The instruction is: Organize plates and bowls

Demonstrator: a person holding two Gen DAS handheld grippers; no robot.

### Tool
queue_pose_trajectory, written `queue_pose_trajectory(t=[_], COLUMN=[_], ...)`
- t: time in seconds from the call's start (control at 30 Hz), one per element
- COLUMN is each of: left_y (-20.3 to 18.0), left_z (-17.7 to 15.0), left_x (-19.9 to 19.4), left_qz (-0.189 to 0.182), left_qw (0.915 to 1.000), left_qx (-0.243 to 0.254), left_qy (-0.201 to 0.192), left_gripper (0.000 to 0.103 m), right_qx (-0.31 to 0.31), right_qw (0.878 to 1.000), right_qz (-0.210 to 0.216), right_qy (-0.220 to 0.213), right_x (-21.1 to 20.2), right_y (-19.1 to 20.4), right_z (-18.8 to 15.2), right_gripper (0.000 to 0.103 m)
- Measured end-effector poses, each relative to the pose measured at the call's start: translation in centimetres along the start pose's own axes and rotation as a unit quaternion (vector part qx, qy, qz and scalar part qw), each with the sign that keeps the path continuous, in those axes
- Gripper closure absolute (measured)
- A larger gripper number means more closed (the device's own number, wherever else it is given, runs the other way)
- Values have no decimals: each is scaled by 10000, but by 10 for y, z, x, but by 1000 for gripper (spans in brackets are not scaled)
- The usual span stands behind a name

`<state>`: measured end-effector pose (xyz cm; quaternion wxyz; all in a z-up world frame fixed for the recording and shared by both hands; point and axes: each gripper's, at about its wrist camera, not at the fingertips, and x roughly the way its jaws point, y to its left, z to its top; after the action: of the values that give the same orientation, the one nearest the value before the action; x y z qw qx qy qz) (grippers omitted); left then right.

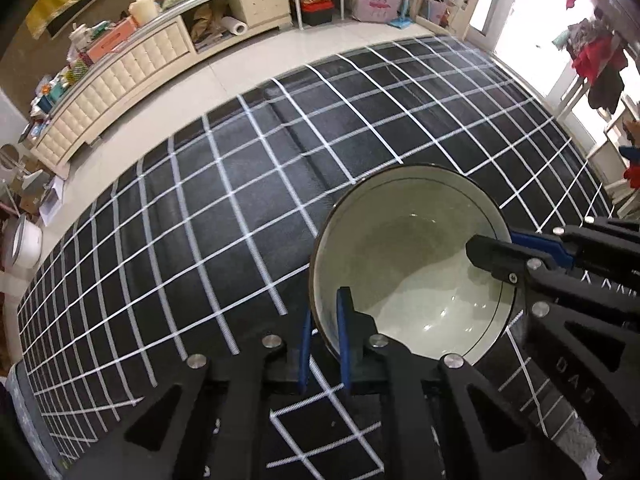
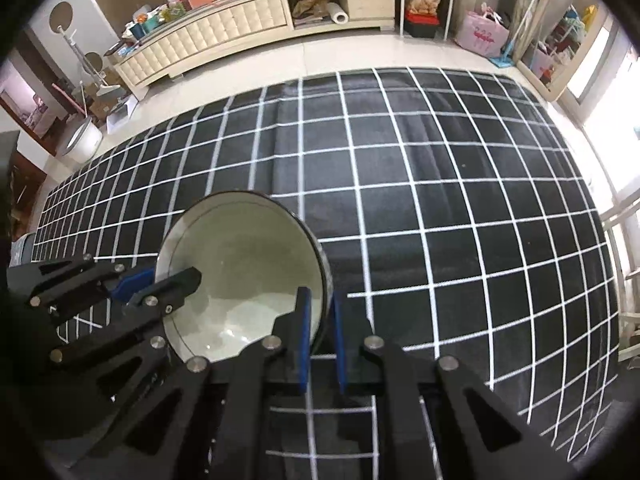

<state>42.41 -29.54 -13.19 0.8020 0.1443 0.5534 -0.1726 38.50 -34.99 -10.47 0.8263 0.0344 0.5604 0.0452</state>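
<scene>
A pale green bowl (image 1: 412,264) with a dark rim is held above the black checked cloth (image 1: 200,220). My left gripper (image 1: 326,312) is shut on the bowl's near left rim, one finger inside, one outside. My right gripper (image 1: 494,246) comes in from the right and is shut on the opposite rim. In the right wrist view the same bowl (image 2: 240,268) has my right gripper (image 2: 320,312) clamped on its right rim and my left gripper (image 2: 160,280) on its left rim. No plates or other bowls are in view.
The black cloth (image 2: 440,200) with white grid lines covers the table. Beyond its far edge is tiled floor (image 2: 280,60), a long cream cabinet (image 2: 224,32) with clutter on top, a pink bag (image 2: 484,34), and a clothes rack (image 1: 600,64) at the right.
</scene>
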Motion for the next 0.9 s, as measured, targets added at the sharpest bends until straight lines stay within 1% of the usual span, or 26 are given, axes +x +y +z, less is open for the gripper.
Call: queue_pose_trajectory(t=[0.13, 0.23, 0.33, 0.53, 0.6, 0.73, 0.9], left_y=[11, 25, 35, 62, 70, 84, 103], left_z=[-13, -25, -38, -75, -92, -121, -155], left_x=[-28, -49, -63, -100, -110, -127, -142], left_qz=[78, 105, 192, 280, 364, 411, 426], left_qw=[9999, 9996, 9994, 9985, 9981, 9974, 9958], left_qx=[-37, -160, -225, -411, -446, -553, -778], left_qy=[-117, -187, -193, -245, -225, -232, -238], left_gripper=[94, 94, 94, 94, 94, 94, 94], right_qx=[-53, -158, -235, -312, -368, -499, -711], right_qw=[9999, 9997, 9993, 9984, 9981, 9971, 9957], right_qz=[115, 134, 157, 386, 430, 529, 547], right_qy=[-74, -148, -231, -276, -245, -234, -237], right_x=[-20, -34, -46, -62, -65, -72, -78], right_y=[18, 36, 55, 88, 101, 118, 143], right_z=[-3, -6, -14, -33, -40, -53, -68], right_gripper=[90, 90, 90, 90, 90, 90, 90])
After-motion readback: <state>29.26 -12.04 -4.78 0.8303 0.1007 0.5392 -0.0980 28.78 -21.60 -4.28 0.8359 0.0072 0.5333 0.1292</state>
